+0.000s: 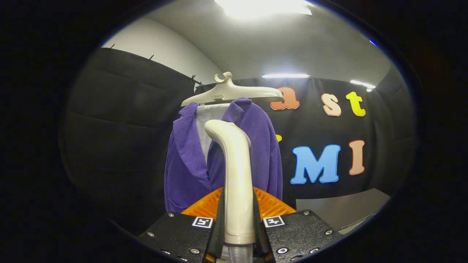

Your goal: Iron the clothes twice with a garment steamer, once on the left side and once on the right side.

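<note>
My gripper (239, 219) is clamped on the steamer (236, 175), both orange fingers (272, 206) pressing the sides of its cream handle, which rises straight up at twelve o'clock and curls toward eleven at the head. The shell looks hard and smooth, so I judge it could slip or twist in the pads if I swing fast; holding low on the straight stem, as I do, seems the surest place. A clear hose leaves the bottom between the fingers, and I expect it to tug. The purple jacket (182, 164) hangs beyond the steamer on a pale hanger (234, 93), its panels showing at ten and two o'clock. It looks soft and ribbed, likely to swing away under pressure. The steamer hides the jacket's middle, its hem is cut off by my fingers, and I cannot see the steam face or any steam
</note>
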A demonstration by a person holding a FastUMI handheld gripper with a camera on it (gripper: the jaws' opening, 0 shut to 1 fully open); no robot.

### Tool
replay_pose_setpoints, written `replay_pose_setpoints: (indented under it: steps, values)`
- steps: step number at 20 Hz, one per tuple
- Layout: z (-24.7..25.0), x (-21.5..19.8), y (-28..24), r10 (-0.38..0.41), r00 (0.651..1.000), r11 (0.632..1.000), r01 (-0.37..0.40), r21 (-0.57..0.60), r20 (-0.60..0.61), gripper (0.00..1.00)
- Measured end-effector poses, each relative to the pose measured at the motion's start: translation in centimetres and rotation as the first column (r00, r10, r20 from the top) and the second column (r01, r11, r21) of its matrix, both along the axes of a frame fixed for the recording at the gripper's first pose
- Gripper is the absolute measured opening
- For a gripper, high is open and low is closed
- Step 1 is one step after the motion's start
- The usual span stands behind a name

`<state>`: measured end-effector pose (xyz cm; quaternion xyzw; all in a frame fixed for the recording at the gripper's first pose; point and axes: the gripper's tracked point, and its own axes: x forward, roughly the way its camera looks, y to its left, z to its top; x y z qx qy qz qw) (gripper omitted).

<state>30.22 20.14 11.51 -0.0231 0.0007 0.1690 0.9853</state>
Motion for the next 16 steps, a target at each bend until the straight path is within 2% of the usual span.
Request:
replay_pose_setpoints:
  steps: [5, 16]
  values:
    - [-2.4, -1.0, -0.1, 0.005, 0.999, 1.000, -0.006, -0.008, -0.054, 0.35]
    - [-11.3, -3.9, -1.1, -0.007, 0.983, 0.998, -0.005, -0.065, -0.183, 0.35]
